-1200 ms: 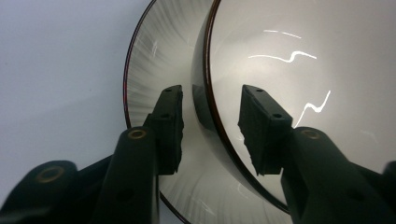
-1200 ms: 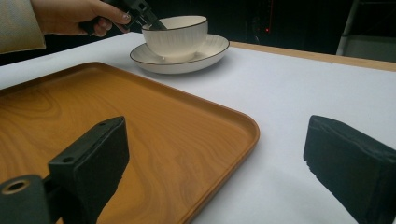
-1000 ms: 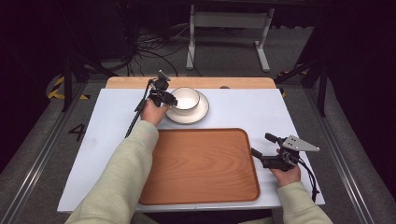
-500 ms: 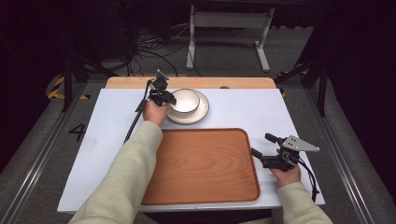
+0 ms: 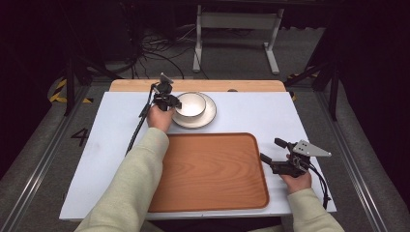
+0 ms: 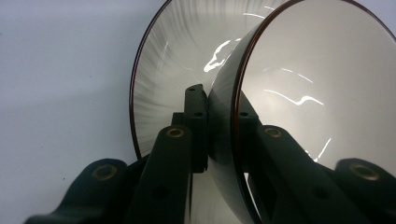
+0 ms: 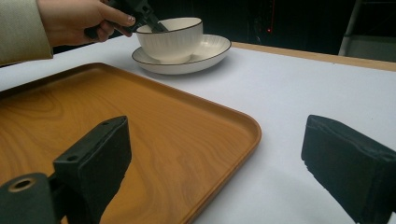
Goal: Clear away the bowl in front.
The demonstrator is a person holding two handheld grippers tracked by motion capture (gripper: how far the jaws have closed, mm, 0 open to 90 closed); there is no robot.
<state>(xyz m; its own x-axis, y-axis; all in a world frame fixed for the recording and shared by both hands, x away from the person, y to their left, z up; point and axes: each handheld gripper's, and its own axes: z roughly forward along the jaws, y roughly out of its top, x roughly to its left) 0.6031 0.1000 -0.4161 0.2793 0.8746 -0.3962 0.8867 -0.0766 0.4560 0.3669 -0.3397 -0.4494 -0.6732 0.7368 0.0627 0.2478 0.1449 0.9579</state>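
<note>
A white ribbed bowl with a dark rim stands in a matching white plate at the back of the table. My left gripper reaches it from the left and is shut on the bowl's near rim. In the left gripper view one jaw sits outside the bowl wall and one inside, with the plate behind. My right gripper rests open by the right edge of the wooden tray, nothing between its pads. The right gripper view shows the bowl, the plate and the tray.
The white table top has bare room to the right of the plate and left of the tray. A wooden strip runs along the table's far edge. A cable trails from the left gripper across the table.
</note>
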